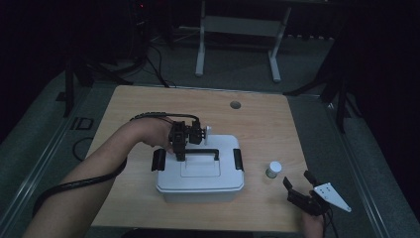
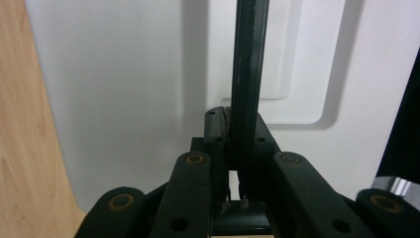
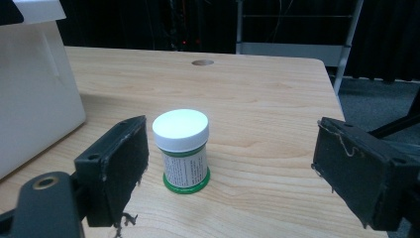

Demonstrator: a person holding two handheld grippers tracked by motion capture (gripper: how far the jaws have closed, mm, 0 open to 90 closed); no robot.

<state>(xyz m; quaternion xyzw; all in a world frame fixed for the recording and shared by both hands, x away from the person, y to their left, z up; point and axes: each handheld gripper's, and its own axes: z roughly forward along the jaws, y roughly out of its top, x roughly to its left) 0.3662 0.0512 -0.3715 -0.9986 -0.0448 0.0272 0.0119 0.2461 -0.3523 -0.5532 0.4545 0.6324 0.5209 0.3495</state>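
My left gripper (image 1: 181, 154) is clamped on the handle (image 1: 204, 150) of the closed box (image 1: 200, 184) mid-counter. My right gripper (image 3: 230, 171) gapes wide around the untouched jar (image 3: 181, 149) beside the box, so lifting the lid and stowing the jar likely remain.

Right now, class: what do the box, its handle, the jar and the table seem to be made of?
Box: probably plastic, smooth matt white with moulded, rounded edges.
Handle: likely hard plastic, a dark, slightly glossy bar; metal can't be ruled out.
Jar: probably plastic, with a smooth white cap, printed label and green base.
Table: wood or wood-look laminate, with pale grain lines.
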